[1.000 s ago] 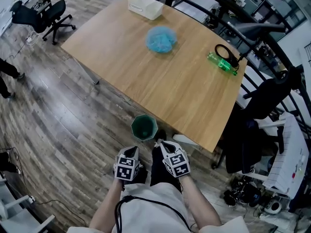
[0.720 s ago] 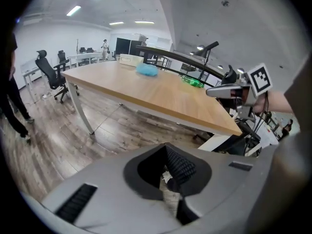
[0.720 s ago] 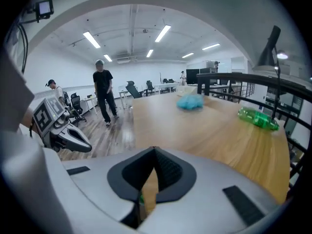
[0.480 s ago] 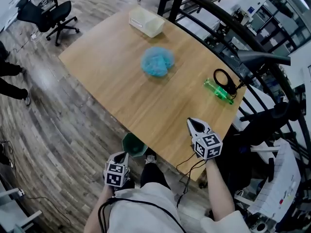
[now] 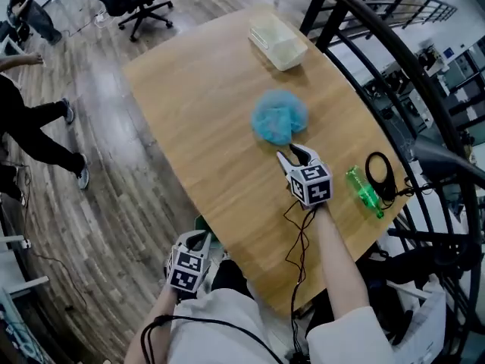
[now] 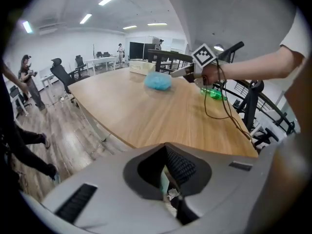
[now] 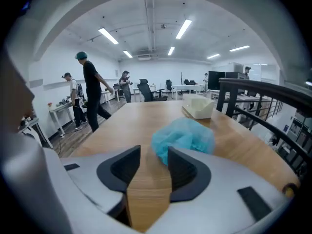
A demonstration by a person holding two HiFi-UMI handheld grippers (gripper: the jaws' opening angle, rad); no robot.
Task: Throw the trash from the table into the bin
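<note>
— One wooden table (image 5: 204, 120); where is the trash on it?
— A crumpled blue cap (image 5: 279, 120) lies near the middle, just beyond the right gripper (image 5: 292, 155). Its jaws are opening, with only bare wood between them.
— And the left gripper (image 5: 198, 239)?
— It is low at the table's edge, well apart from the cap, with its jaws together.

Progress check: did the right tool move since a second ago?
Yes. The right tool, earlier off the table, now hangs over it by the blue hair net, jaws opening, nothing between.
</note>
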